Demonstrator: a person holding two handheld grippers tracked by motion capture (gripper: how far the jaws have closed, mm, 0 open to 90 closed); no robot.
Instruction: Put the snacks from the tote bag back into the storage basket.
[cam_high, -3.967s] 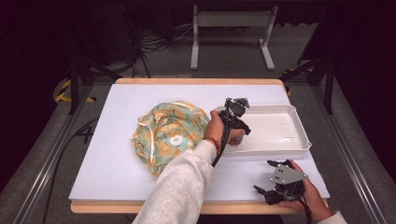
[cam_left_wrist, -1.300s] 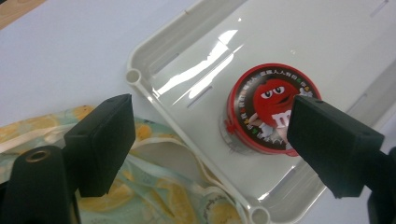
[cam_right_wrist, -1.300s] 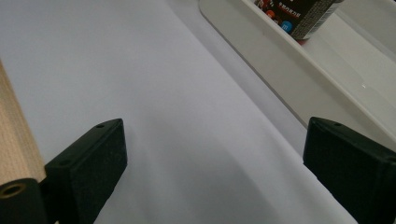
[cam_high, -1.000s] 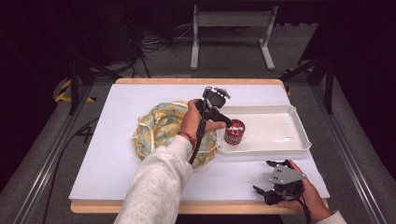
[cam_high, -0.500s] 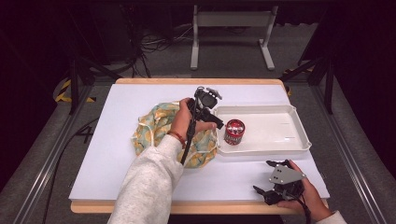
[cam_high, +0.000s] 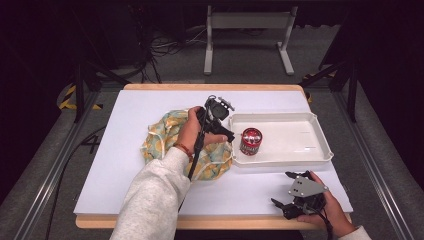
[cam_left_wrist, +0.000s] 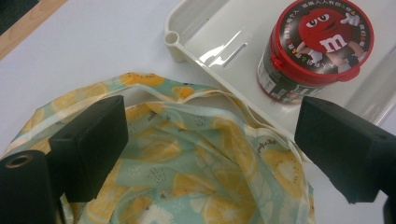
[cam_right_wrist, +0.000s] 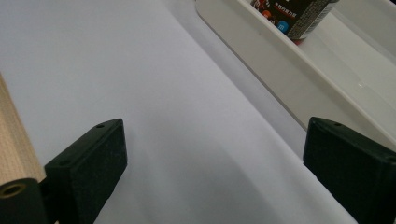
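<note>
We have the left gripper (cam_high: 222, 131) over the right edge of the fabric bag (cam_high: 165, 137), its jaws spread wide and holding nothing. In the left gripper view the jaws frame the bag's open mouth (cam_left_wrist: 196, 154), its drawstring hem running along the near rim of the white tray (cam_left_wrist: 219, 77). The candy tub (cam_high: 250, 141) stands upright in the left end of the tray (cam_high: 320, 150), just beside the bag but apart from it; its red lid (cam_left_wrist: 322, 35) is shut.

The right gripper (cam_high: 292, 205) rests low near the front right of the white table cover (cam_high: 115, 165), jaws also spread and empty. Its own view looks across bare cover (cam_right_wrist: 140, 84) toward the tray wall (cam_right_wrist: 280, 56), with the tub's base (cam_right_wrist: 299, 16) just beyond.

Our judgement: the work is unpacking the bag into the tray. One item sits in the tray, and the left gripper is placed for another reach into the bag. We cannot tell whether anything else lies inside; the folds hide the interior.

The next move calls for lowering the open jaws into the mouth of the bag without snagging the drawstring or loose cloth. If the fabric lifts with the gripper, the idle right gripper may need to pin the bag's edge down.
</note>
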